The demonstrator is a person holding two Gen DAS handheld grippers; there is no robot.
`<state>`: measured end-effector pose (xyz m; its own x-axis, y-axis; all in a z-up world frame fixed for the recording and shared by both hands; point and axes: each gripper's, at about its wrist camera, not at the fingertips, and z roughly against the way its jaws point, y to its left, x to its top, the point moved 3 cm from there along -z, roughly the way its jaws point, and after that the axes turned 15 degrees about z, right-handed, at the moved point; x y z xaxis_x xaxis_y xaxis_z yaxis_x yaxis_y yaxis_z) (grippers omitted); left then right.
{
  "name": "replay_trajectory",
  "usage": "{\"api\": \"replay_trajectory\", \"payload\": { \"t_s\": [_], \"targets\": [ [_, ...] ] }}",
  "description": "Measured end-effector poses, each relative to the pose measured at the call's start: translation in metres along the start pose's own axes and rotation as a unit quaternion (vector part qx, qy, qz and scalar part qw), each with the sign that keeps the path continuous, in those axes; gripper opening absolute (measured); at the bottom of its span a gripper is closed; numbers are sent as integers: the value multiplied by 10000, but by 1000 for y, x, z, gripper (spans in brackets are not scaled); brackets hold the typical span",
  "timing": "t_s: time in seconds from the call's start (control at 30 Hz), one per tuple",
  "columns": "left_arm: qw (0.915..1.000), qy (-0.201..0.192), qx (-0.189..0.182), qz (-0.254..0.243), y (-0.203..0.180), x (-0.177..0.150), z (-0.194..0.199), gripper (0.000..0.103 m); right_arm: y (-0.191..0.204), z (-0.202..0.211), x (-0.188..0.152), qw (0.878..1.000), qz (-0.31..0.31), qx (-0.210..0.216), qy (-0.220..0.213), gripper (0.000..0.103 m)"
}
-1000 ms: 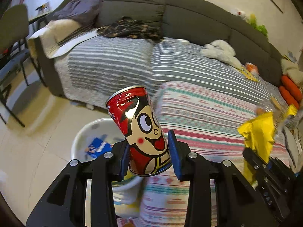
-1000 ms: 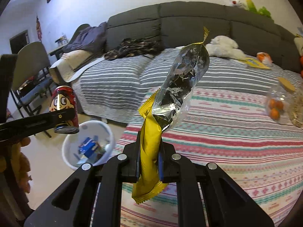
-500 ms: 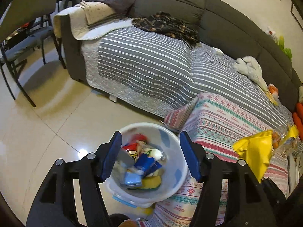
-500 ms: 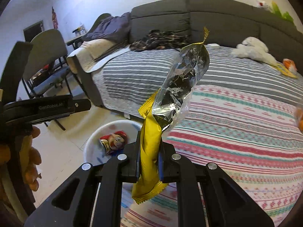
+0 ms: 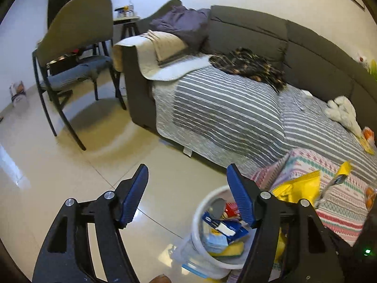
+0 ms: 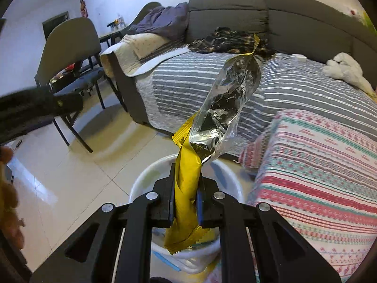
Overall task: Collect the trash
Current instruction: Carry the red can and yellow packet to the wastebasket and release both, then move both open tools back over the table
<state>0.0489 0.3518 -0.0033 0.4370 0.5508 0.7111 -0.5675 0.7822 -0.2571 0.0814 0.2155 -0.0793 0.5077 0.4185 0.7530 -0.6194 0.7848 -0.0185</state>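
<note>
My left gripper (image 5: 188,195) is open and empty above the tiled floor, just left of the white trash bin (image 5: 196,214). The bin holds a red cartoon can (image 5: 229,208), blue packets and other wrappers. My right gripper (image 6: 186,195) is shut on a yellow and silver snack wrapper (image 6: 223,108) and holds it directly above the bin (image 6: 141,181). The wrapper stands up from the jaws and its lower end hangs into the bin mouth. The same wrapper shows at the right of the left wrist view (image 5: 299,186).
A grey sofa (image 5: 247,37) with a striped cover runs across the back. A table with a patterned cloth (image 6: 318,165) stands right of the bin. A grey chair (image 5: 73,54) stands at the left on the glossy floor. The left gripper (image 6: 35,108) shows at the left edge.
My left gripper opened and the red can dropped into the bin; it then swung left, away from the bin. My right gripper carried the wrapper left until it is over the bin.
</note>
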Motion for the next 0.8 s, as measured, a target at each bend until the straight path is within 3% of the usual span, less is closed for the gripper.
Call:
{"api": "replay_trajectory", "payload": {
  "t_s": [0.2, 0.27, 0.3, 0.37, 0.47, 0.5, 0.67, 0.8],
  "targets": [
    [9998, -59, 85, 145, 17, 10, 0, 67, 17, -28, 8, 9998, 86, 161, 112, 14],
    [9998, -76, 141, 152, 21, 12, -1, 67, 23, -38, 7, 9995, 129, 186, 202, 19],
    [9997, -90, 177, 149, 23, 12, -1, 68, 24, -41, 7, 9994, 144, 172, 247, 24],
    [9994, -153, 294, 128, 26, 13, -3, 68, 24, -46, 5, 9993, 127, 89, 326, 52],
    [9971, -441, 627, -34, 26, 14, -1, 72, 20, -45, 4, 9994, 4, -66, 334, 62],
    [9958, -551, 722, -78, 26, 13, 0, 80, 17, -43, 4, 9994, -34, -103, 336, 65],
    [9905, -985, 943, -167, 17, 11, 14, 95, -2, -26, 6, 9986, -245, -433, 166, 88],
    [9881, -1230, 868, -299, -1, 4, 28, 96, -29, -4, 7, 9966, -505, -654, 61, 90]
  ]
}}
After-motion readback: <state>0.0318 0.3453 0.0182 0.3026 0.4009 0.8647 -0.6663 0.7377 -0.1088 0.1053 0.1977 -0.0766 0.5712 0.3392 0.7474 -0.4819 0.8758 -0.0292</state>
